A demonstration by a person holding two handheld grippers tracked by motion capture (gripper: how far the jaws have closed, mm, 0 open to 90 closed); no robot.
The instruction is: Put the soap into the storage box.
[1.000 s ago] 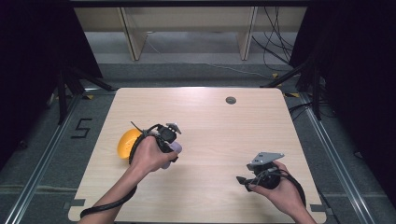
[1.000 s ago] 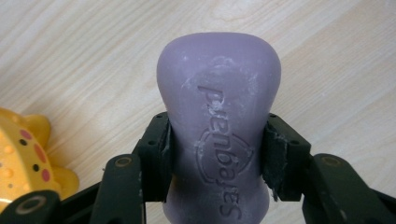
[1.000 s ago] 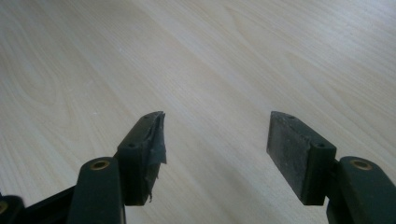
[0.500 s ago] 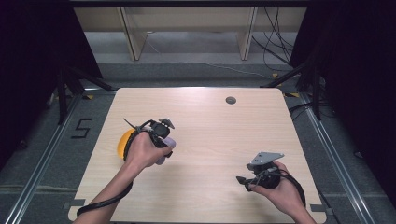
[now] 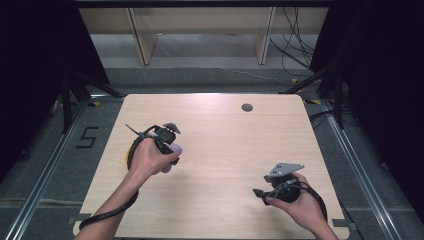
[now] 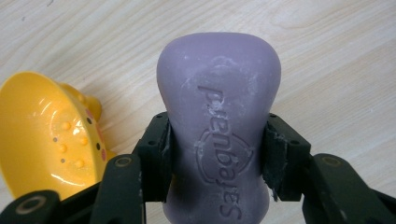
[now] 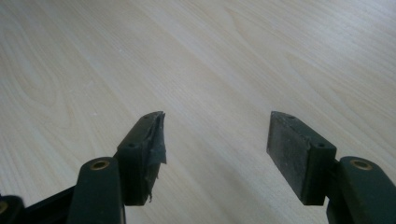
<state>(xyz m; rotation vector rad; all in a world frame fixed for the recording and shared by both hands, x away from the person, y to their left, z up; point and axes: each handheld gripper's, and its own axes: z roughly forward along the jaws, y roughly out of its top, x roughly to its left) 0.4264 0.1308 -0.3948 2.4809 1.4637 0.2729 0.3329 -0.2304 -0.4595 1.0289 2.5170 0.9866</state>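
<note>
High view: on a pale wood-grain desk point(image 5: 225, 150), the left tool point(image 5: 167, 145) grips a lilac soap bar point(image 5: 172, 152), held just beside a yellow dish point(image 5: 129, 155) that peeks out behind the hand near the desk's left edge. The right tool point(image 5: 260, 192) rests low near the front right, well apart from the soap. A small dark round grommet point(image 5: 247, 107) sits near the far edge.

Left gripper view: the left tool point(image 6: 217, 154) is clenched on the soap bar point(image 6: 219, 93), pads pressing its narrowed waist from both sides. The bar is matte and waxy, rounded at the top, with an embossed brand name and scuffed white flecks. Beside it lies the glossy yellow plastic soap dish point(image 6: 51, 135), scoop-shaped, with raised studs and drain holes. The soap is not in the dish; whether it is headed in or out cannot be told.

Right gripper view: the right tool point(image 7: 215, 140) stands released, jaws apart over bare desk point(image 7: 210, 56), one pad's covering frayed and peeling.
</note>
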